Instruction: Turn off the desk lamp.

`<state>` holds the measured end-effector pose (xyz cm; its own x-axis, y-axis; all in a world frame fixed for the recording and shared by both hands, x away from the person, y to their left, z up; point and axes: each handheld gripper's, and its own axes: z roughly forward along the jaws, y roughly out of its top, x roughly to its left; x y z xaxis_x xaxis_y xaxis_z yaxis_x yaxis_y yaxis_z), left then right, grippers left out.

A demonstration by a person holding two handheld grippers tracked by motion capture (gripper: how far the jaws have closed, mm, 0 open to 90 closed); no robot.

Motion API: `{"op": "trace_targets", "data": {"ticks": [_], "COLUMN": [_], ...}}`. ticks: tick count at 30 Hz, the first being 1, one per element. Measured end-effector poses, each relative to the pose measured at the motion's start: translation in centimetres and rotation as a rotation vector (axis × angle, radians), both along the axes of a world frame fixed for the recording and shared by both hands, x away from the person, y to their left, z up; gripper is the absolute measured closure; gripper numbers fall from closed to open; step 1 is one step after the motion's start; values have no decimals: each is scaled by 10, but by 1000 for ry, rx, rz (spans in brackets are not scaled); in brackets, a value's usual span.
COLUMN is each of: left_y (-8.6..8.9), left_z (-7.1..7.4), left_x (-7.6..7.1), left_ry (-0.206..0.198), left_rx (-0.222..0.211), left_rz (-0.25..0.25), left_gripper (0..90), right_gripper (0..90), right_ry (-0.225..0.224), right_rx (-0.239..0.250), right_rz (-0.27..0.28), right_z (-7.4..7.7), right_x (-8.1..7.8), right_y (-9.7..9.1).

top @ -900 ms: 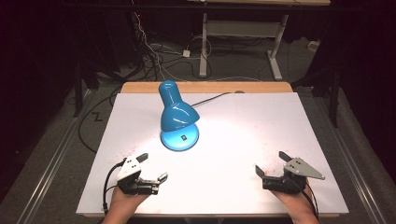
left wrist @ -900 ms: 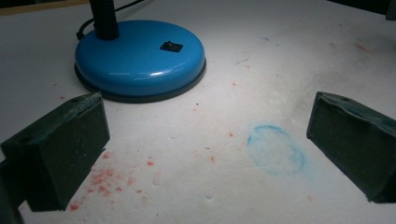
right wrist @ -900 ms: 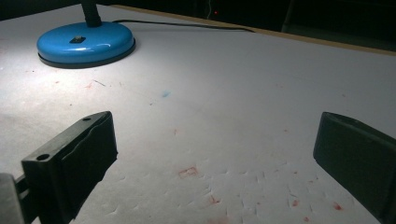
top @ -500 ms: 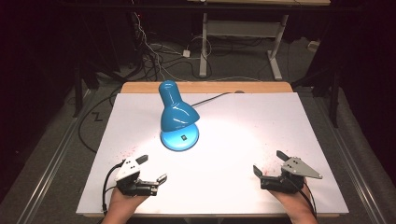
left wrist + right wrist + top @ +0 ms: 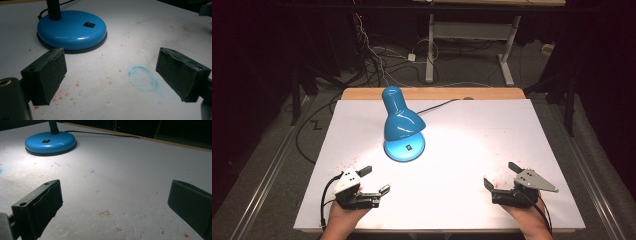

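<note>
A blue desk lamp (image 5: 401,122) stands lit on the white table sheet (image 5: 472,135), its shade bent down over its round base (image 5: 404,148). The base has a small black switch (image 5: 88,24) and a black stem. My left gripper (image 5: 374,180) rests near the front left edge, open, nothing between its jaws. My right gripper (image 5: 501,175) rests near the front right edge, open and empty too. The lamp base (image 5: 72,30) lies just beyond the left gripper (image 5: 110,75), and the same base (image 5: 50,143) sits far off to the upper left of the right gripper (image 5: 115,205).
The lamp's black cord (image 5: 439,105) runs back to the wooden far edge (image 5: 432,93). Red specks and a faint blue ring (image 5: 143,78) stain the sheet. Beyond the table are dark floor, cables and a desk frame (image 5: 472,40).
Both hands with their grippers have shifted slightly; the right one edged a little toward the front. The lamp has not moved.
</note>
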<state>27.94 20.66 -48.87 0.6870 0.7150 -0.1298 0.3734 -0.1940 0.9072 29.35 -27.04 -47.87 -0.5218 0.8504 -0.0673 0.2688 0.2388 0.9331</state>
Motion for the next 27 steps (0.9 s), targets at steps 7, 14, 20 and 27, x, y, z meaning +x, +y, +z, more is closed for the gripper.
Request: {"op": "trace_targets", "data": {"ticks": [7, 14, 20, 27], "left_y": [1, -2, -3, -1], "left_z": [1, 0, -1, -1], "left_x": [0, 2, 4, 3], "left_ry": [4, 11, 30, 20], "left_rx": [-14, 5, 8, 13], "left_rz": [-11, -12, 5, 12], "left_gripper": [156, 275, 406, 610], "right_gripper": [3, 3, 3, 3], "right_ry": [-2, -3, -4, -9], "right_rx": [2, 2, 6, 8], "right_rz": [6, 14, 10, 17], "right_z": [1, 1, 2, 3], "right_x": [-1, -1, -2, -2], "right_y": [2, 3, 4, 3]}}
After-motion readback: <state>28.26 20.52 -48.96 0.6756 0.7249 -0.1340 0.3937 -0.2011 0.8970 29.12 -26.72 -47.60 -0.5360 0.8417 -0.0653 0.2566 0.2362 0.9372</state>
